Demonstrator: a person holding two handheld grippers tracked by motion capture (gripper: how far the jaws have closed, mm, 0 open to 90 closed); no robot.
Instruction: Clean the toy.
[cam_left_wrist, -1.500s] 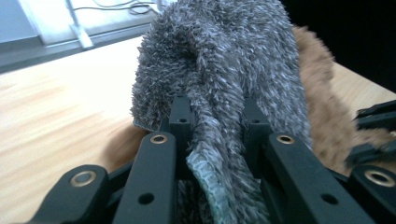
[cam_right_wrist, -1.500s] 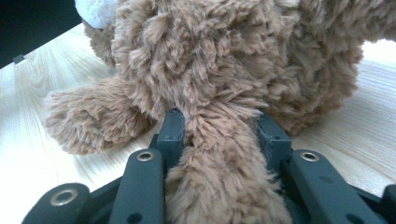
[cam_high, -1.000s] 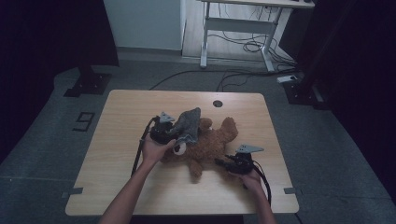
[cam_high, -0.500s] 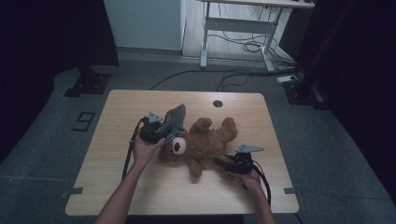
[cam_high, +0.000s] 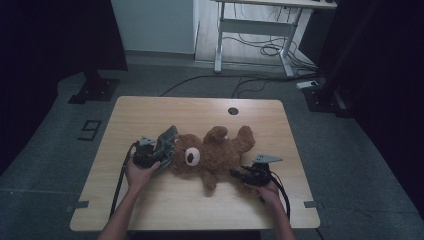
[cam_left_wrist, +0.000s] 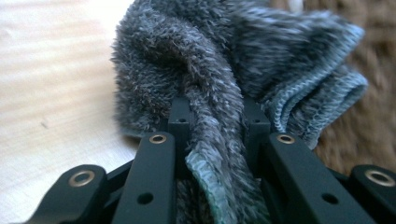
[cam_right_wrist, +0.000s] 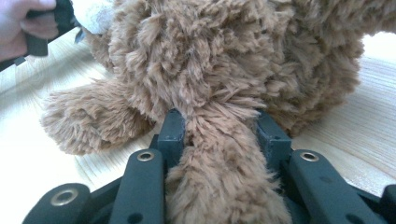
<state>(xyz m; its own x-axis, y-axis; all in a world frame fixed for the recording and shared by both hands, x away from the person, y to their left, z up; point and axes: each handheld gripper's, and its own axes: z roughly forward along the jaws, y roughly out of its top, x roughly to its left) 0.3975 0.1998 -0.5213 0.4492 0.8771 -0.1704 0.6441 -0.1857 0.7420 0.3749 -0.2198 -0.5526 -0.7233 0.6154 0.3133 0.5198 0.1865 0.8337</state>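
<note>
Teddy bear lies on its back near the centre of the counter, head toward nine o'clock. The left claw is clamped on a fold of grey knitted cloth beside the bear's head, at nine o'clock of the body. The right claw is clamped on a brown limb at about four o'clock. Judged from this, the cloth is being worked at the head; the right claw should pin the limb firmly while the left pulls slowly, keeping the fold deep between its jaws.
</note>
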